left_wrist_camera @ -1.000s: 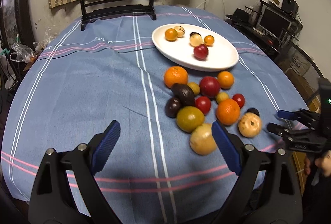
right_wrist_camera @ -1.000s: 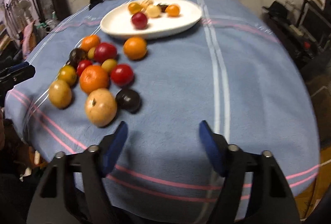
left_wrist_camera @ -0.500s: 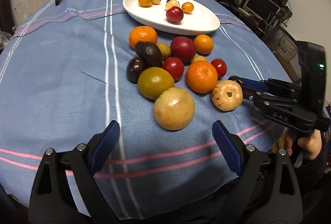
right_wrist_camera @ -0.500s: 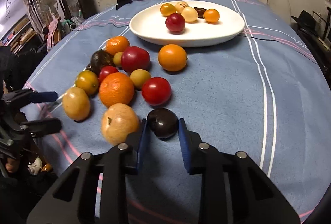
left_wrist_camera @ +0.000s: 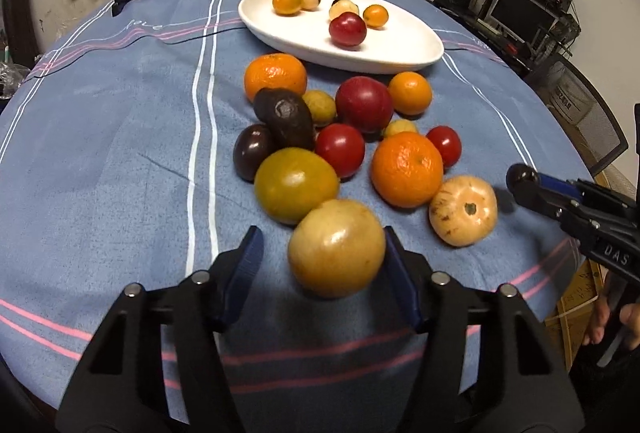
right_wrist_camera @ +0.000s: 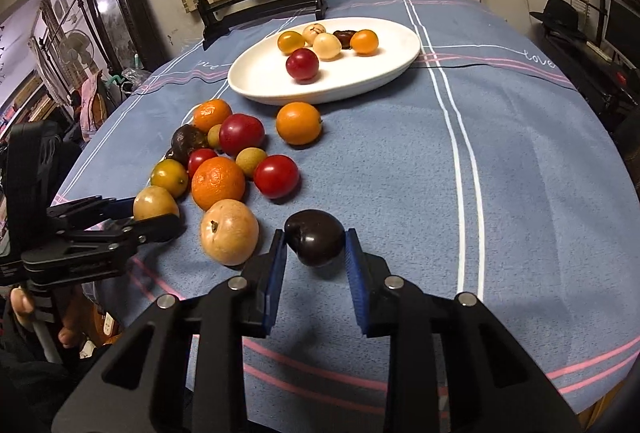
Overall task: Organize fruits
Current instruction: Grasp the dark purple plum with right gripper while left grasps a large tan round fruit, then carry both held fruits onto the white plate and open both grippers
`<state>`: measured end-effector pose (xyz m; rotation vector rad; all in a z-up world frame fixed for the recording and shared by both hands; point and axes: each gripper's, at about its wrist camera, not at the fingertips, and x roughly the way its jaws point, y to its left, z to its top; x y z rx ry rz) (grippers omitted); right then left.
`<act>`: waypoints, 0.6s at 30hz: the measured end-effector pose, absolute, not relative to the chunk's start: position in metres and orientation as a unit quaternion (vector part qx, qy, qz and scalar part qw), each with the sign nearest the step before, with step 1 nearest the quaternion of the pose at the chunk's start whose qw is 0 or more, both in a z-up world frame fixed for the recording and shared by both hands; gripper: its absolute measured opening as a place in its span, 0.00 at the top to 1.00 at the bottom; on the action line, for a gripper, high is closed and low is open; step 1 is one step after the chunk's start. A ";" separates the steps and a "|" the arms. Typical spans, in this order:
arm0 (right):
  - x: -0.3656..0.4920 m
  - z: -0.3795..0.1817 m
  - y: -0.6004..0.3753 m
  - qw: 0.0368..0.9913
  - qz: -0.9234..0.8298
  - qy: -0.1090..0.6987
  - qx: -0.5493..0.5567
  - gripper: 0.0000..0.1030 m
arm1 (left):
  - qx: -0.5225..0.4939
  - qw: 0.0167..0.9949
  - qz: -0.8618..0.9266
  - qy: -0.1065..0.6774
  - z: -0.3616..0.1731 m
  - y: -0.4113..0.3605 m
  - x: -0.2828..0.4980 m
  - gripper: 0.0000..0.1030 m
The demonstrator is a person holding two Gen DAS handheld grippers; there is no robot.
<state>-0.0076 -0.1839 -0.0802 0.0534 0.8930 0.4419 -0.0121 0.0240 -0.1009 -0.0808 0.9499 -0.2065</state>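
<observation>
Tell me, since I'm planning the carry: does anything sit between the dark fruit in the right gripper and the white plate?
Mostly clear. The dark fruit faces bare cloth toward the white plate; only a small orange sits just before its near rim.

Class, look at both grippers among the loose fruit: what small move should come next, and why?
Probably lift the right gripper and carry its dark plum toward the white plate: its jaws clamp the plum, which is just off the cloth. The left gripper is closing around the yellow fruit, one side not yet touching.

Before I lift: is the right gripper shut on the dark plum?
Shut on it. The right gripper's blue pads press both sides of the dark plum.
</observation>
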 end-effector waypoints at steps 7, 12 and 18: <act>-0.011 -0.071 -0.181 0.882 0.216 0.419 0.023 0.71 | -0.044 0.888 -0.114 0.443 -0.084 0.026 -0.024 0.59; -0.008 -0.064 -0.177 0.885 0.214 0.413 0.018 0.71 | -0.049 0.896 -0.119 0.426 -0.069 0.034 -0.032 0.59; 0.001 -0.057 -0.171 0.886 0.217 0.409 0.012 0.71 | -0.052 0.903 -0.112 0.411 -0.052 0.052 -0.022 0.58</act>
